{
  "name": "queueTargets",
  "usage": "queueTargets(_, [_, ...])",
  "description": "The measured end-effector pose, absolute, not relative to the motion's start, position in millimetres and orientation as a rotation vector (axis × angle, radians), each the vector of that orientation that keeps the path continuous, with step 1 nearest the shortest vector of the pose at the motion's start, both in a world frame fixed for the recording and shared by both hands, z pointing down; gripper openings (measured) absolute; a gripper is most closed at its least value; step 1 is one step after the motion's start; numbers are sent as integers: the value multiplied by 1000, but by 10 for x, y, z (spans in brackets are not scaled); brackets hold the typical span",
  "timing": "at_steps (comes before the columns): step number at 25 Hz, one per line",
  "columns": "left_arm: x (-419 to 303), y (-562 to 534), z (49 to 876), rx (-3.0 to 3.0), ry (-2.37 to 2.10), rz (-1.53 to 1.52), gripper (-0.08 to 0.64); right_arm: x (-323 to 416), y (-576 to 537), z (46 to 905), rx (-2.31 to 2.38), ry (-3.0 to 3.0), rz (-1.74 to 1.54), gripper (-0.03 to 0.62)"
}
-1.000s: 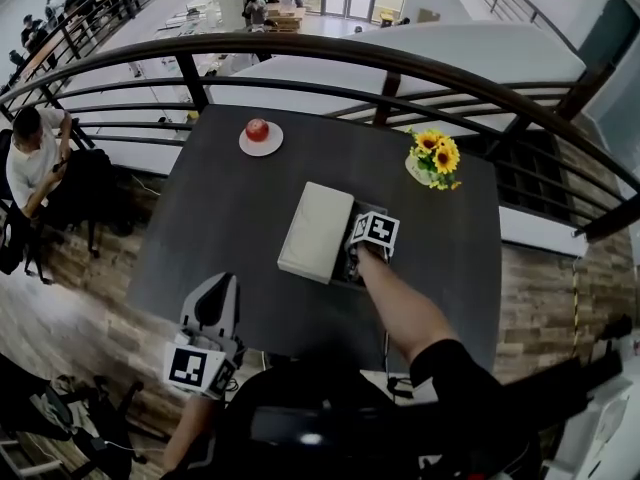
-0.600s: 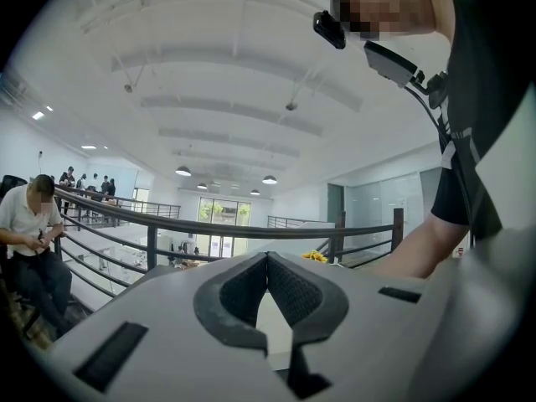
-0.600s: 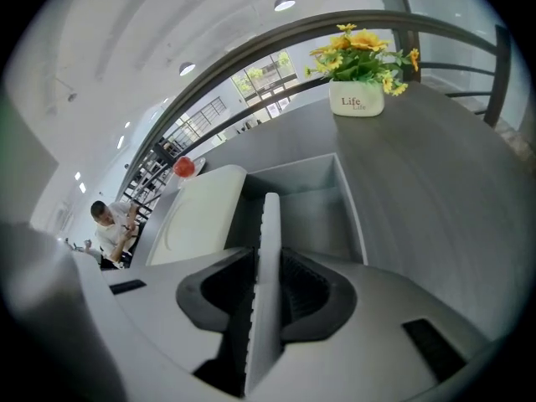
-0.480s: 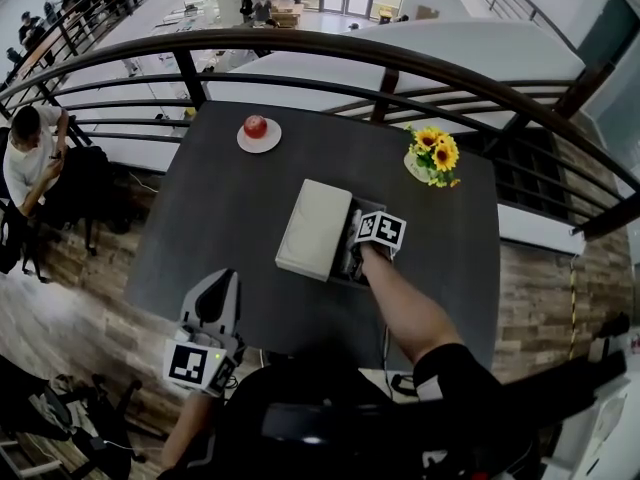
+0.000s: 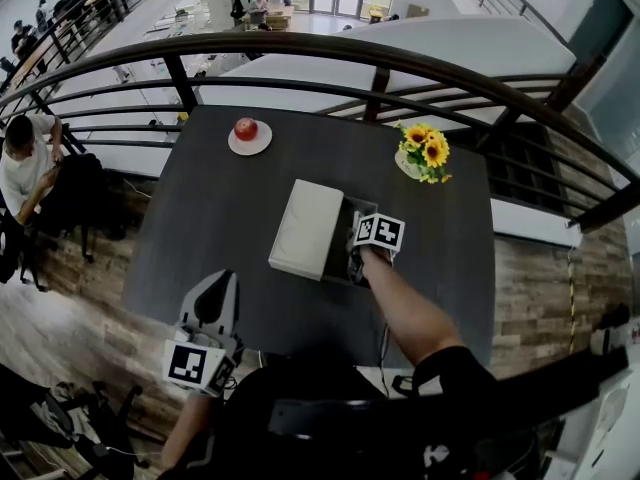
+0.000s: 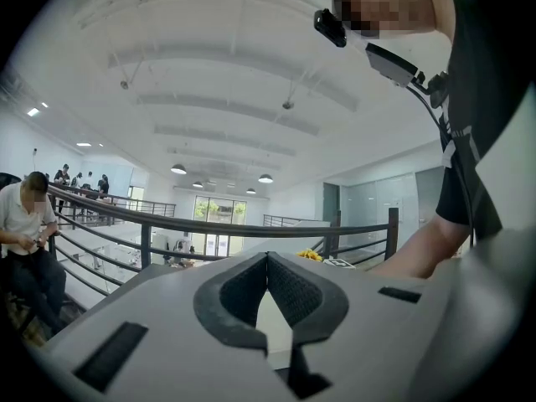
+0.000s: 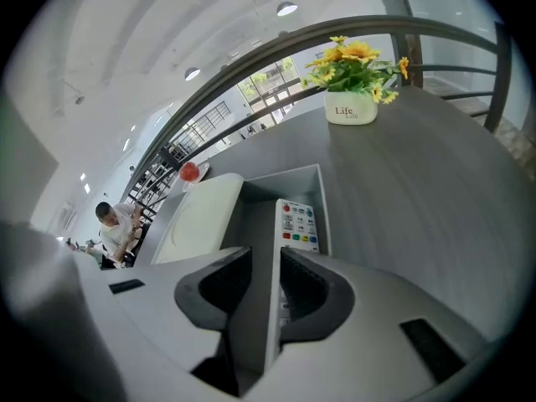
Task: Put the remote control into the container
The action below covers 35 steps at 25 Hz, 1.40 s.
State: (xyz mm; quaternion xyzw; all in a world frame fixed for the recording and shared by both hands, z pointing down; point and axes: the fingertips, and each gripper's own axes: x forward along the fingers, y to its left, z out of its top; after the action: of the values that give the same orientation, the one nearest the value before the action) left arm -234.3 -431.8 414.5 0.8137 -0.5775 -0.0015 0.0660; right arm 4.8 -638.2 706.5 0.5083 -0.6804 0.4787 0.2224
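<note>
remote [image 7: 299,223] one, container [image 7: 285,186] one, lid [image 7: 203,218] one

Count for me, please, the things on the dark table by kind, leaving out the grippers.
Remote: 1
Container: 1
Lid: 1
Plate: 1
Apple: 1
Flower pot: 1
Total: 6
</note>
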Motion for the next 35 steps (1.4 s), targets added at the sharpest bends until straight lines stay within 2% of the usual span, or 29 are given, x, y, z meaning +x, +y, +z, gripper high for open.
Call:
queueTargets(16, [-2098,-4282,4102,2506,-1703,13,6,113,-6260,6760,1411,-2004,1339,104])
queueTargets(28, [-1532,-4237,4105,2557,-1652,17,8,182,-5991,5575,1325,-2452,1057,101])
queueTargets(35, [-1336,-4189,4112,2582,-1635,92,8,285,-5661,4966,1298,-2620,896,61])
